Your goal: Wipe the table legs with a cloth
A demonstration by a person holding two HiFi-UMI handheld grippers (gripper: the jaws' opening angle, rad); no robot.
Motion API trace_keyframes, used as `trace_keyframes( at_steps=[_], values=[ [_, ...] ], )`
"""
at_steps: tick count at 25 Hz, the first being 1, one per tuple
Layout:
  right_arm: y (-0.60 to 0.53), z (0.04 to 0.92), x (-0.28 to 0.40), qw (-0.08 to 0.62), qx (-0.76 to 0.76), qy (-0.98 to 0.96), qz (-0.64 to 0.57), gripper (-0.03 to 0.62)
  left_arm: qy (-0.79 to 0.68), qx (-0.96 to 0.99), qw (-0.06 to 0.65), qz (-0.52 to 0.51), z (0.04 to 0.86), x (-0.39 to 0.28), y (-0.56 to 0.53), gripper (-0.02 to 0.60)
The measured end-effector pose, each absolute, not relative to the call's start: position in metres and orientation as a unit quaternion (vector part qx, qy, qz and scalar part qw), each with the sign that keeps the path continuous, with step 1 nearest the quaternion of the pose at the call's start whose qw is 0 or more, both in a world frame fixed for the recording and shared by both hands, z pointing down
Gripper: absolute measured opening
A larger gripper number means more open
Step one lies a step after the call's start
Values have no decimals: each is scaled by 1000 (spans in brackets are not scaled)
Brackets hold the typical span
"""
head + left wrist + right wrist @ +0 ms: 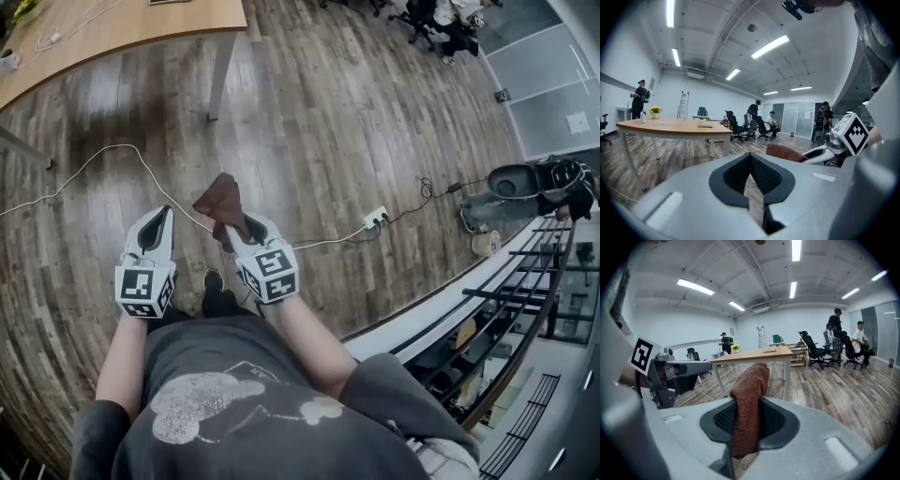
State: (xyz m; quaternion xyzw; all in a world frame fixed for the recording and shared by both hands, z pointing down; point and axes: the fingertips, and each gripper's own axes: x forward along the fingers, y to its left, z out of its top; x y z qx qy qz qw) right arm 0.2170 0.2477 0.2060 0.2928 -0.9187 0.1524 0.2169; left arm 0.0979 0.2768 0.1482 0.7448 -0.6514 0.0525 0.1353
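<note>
I hold both grippers low over the wooden floor, a few steps from the wooden table [122, 23] with white legs [221, 75]. My right gripper [236, 228] is shut on a brown cloth [219, 196], which sticks up out of its jaws [750, 394]. My left gripper [160, 220] is shut with nothing in it, its dark pads meeting [750, 169]. In the right gripper view, the table [757, 354] stands ahead, its nearest leg [787, 378] well out of reach. In the left gripper view, the cloth [785, 152] shows to the right.
A white cable [103, 159] runs across the floor to a power strip [375, 217]. A black rack [525, 300] and a ledge lie to the right. Office chairs [813, 351] and several people stand at the far end of the room.
</note>
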Motion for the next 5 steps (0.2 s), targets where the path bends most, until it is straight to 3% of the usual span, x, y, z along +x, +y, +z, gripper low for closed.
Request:
trace_keyframes(
  at_steps=[5],
  values=[
    [245,211,233,222,304,-914,151,87,-642,751,142,55,156,111,282,20]
  ],
)
